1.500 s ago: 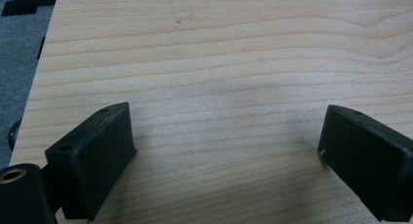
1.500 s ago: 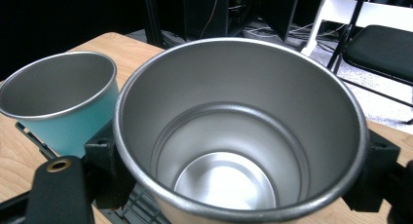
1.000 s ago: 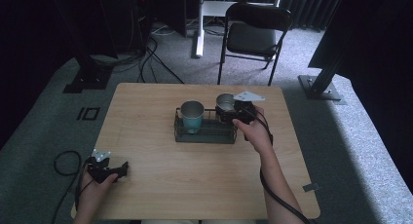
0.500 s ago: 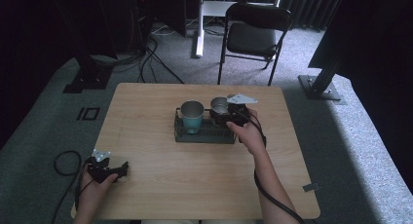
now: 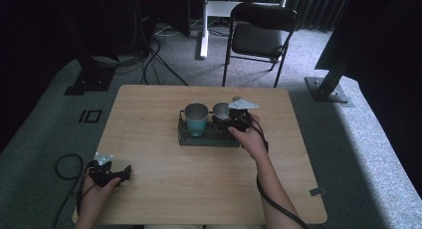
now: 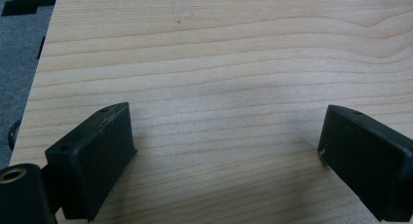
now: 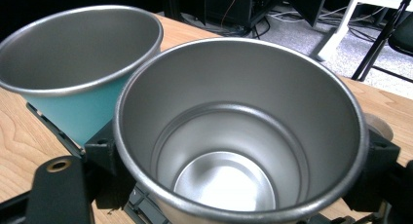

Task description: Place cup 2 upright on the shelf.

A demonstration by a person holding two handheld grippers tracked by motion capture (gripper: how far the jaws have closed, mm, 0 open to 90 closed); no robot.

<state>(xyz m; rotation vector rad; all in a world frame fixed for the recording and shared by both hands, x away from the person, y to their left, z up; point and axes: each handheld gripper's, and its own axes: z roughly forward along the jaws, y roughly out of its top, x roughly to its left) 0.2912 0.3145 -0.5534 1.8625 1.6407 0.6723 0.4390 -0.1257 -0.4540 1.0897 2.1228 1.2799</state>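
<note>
Right gripper view reveals steel cup (image 7: 238,136) interior, jaws clamping it

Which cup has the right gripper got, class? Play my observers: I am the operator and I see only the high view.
Observer: The plain steel cup. In the right gripper view, the right gripper has a black jaw against each side of it, just below the rim.
Operator: Is anything inside that cup?
Observer: No. Its shiny bottom is bare.
Operator: What is the left gripper doing?
Observer: In the left gripper view, the left gripper has its jaws wide apart over the table, holding nothing.
</note>
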